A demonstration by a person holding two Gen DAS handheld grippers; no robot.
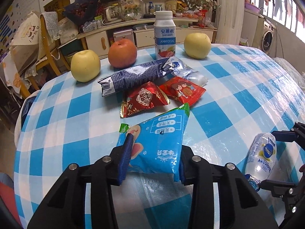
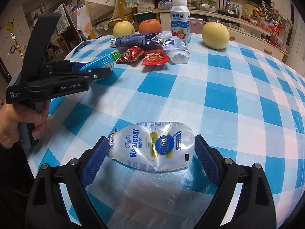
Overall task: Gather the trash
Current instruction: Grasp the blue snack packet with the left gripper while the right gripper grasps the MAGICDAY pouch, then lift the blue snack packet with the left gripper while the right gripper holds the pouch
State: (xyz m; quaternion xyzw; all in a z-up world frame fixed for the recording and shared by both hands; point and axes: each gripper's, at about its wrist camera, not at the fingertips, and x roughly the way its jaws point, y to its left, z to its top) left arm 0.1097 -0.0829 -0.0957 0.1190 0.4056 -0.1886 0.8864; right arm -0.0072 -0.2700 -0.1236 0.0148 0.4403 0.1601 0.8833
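From the left wrist, the left tongs [image 1: 151, 163] are closed on a light-blue plastic snack packet [image 1: 159, 143], its edges pinched between the blue pads just above the worktop [image 1: 238, 99]. Still lying on the worktop are a crushed dark-blue carton [image 1: 133, 76], two red foil wrappers [image 1: 144, 99], and a crumpled clear wrapper [image 1: 188, 72]; collecting looks barely begun. Two yellow apples [image 1: 85, 65], a red apple [image 1: 122, 53] and an upright white yoghurt bottle [image 1: 164, 36] stand behind.

From the right wrist, the right tongs [image 2: 150, 156] stand open around a squashed white plastic drink bottle [image 2: 152, 147], which lies flat on the worktop; the pads do not press it. The blue-and-white checked cloth is under clear plastic. Behind are cluttered shelves [image 2: 238, 17] and a chair [image 2: 125, 5]. No bin shows.
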